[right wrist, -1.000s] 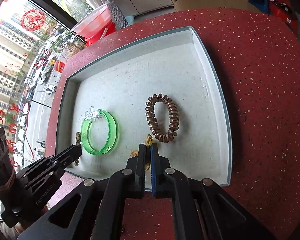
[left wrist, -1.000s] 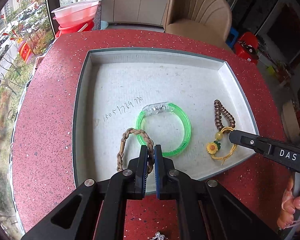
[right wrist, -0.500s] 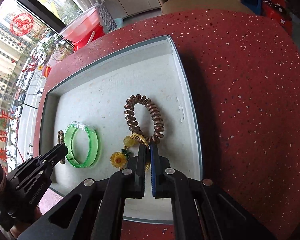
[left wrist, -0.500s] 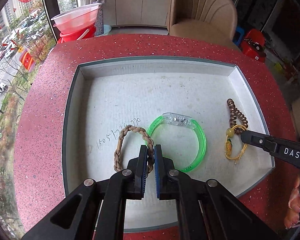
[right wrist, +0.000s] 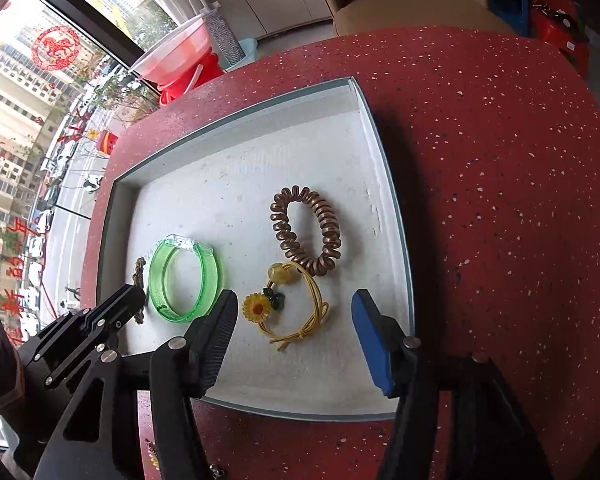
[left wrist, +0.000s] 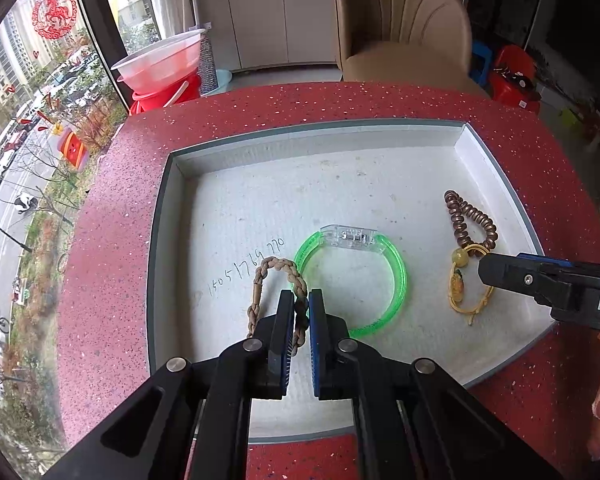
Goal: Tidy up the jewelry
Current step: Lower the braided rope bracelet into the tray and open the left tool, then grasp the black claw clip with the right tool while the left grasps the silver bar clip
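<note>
1. In the tray (left wrist: 172,216), we found the bangle (left wrist: 396,276) at its middle.
2. The braided bracelet (left wrist: 274,266) lay left of the bangle.
3. The coil tie (right wrist: 328,232) and flower cord (right wrist: 314,308) lay right of it.

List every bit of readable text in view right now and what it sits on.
"DA", cut off by the frame edge: white letters on the right gripper.
"150517 64 770", handwritten, some digits unsure: on the tray floor, beside the braided bracelet.
Red paper-cut on the window: a horse emblem, no legible words.
Red signs on the buildings outside: too blurred to read.
</note>
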`<control>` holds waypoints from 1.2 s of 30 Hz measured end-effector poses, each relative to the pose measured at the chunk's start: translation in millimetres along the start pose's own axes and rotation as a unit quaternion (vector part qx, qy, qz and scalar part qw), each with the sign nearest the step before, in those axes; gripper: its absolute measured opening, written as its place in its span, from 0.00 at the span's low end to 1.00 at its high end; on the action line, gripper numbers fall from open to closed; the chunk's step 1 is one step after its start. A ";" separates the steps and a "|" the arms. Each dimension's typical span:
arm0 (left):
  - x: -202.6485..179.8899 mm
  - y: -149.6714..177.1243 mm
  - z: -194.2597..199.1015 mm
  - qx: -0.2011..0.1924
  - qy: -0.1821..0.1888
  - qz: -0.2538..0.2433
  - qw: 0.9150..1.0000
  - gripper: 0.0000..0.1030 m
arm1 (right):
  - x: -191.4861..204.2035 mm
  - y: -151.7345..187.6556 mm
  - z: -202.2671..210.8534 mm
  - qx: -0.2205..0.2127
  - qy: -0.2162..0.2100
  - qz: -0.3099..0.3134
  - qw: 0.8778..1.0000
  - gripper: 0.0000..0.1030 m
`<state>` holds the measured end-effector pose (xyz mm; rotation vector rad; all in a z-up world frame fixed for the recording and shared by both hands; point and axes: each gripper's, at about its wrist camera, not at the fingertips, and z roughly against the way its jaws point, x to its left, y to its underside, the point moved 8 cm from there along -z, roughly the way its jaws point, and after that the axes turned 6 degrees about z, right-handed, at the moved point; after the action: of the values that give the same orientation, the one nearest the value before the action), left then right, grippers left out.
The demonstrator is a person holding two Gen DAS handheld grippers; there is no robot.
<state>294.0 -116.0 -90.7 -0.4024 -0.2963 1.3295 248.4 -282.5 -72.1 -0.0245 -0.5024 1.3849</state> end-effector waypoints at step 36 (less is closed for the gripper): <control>25.8 42.1 64.4 -0.033 -0.014 0.030 0.999 1.00 | 29.8 46.6 74.8 -0.096 -0.031 -0.017 0.995 1.00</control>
<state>235.0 -75.6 -52.4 -0.4510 -0.3532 1.3869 181.5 -265.5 -9.7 -0.1278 -0.6831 1.3026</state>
